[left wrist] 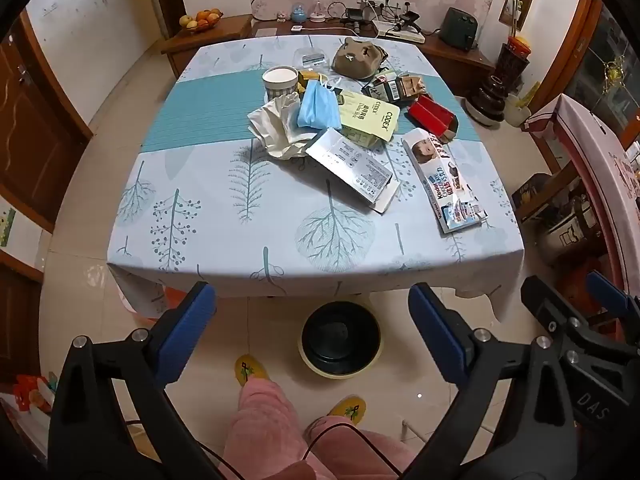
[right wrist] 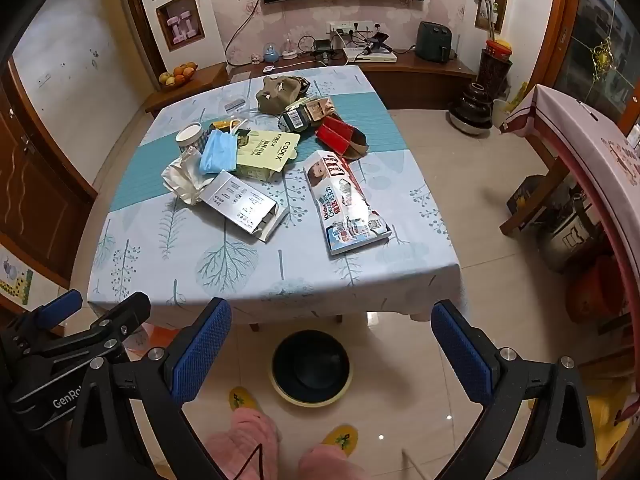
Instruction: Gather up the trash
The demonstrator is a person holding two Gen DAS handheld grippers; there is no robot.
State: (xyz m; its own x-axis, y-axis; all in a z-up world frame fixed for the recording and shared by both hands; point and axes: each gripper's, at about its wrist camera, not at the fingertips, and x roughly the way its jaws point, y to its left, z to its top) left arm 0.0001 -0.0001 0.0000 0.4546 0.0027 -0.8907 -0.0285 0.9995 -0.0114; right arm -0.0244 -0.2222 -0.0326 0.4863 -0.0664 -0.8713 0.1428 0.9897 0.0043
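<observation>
Both grippers, left gripper [left wrist: 312,328] and right gripper [right wrist: 332,344], spread wide, grasping nothing, above bin [right wrist: 312,368]; trash pile [left wrist: 320,120] on table [left wrist: 224,216] beyond bin.

Trash pile [left wrist: 340,120] lies on the table [left wrist: 200,240]; bin [left wrist: 340,338] stands on the floor before it.

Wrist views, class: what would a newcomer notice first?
A heap of litter mid-table: a blue face mask, a yellow Codex box beside it, and a Kinder wrapper nearer the right edge. On the floor below the near edge sits a dark bin, between the open, empty left tongs.
</observation>
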